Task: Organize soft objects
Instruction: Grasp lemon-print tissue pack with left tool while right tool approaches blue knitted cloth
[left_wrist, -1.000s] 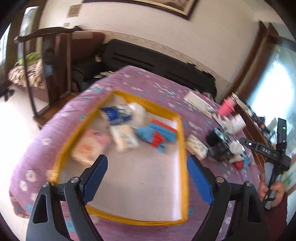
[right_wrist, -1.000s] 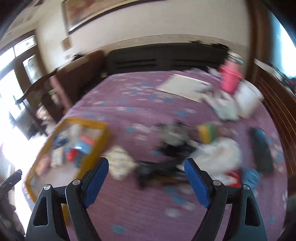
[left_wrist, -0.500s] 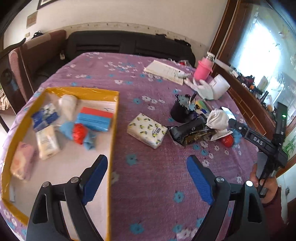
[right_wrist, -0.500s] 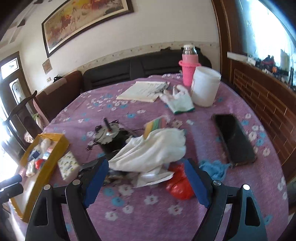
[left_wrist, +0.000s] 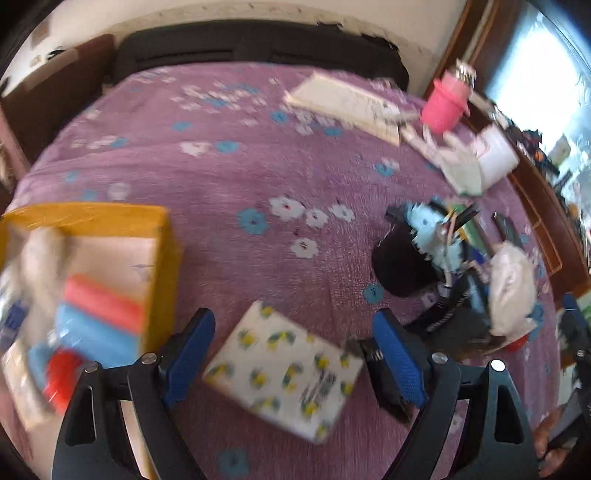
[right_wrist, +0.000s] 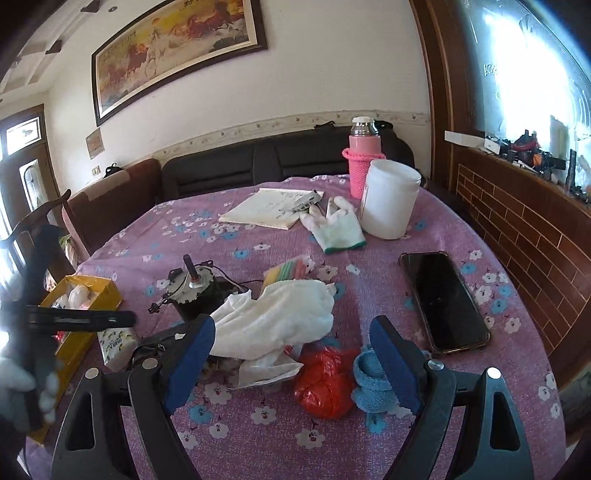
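Left gripper (left_wrist: 293, 352) poised over a white tissue pack printed with yellow lemons (left_wrist: 284, 369), jaws wide, pack lying flat between them on the desk (left_wrist: 258, 155) under its purple flowered cloth, blue pads clear of it on both sides

Just left of the pack, a yellow-rimmed cardboard tray (left_wrist: 162, 258) holding a red-and-blue sponge block (left_wrist: 99, 314), a red ball (left_wrist: 61, 373) and other blurred soft pieces

Right gripper (right_wrist: 291, 360) above the desk's near edge, jaws opening, nothing pinched; between them a crumpled red plastic bag (right_wrist: 325, 384), with a rolled blue knitted cloth (right_wrist: 369, 384) touching the inner face of the right finger

Behind these, a rumpled white towel (right_wrist: 280, 314) draped against a black electric motor (right_wrist: 195, 291)

Further back, a white knitted glove (right_wrist: 336, 229), a white plastic tub (right_wrist: 389, 199), a pink-sleeved flask (right_wrist: 364, 158) and a notepad (right_wrist: 269, 208); a black phone (right_wrist: 443, 299) well to the right
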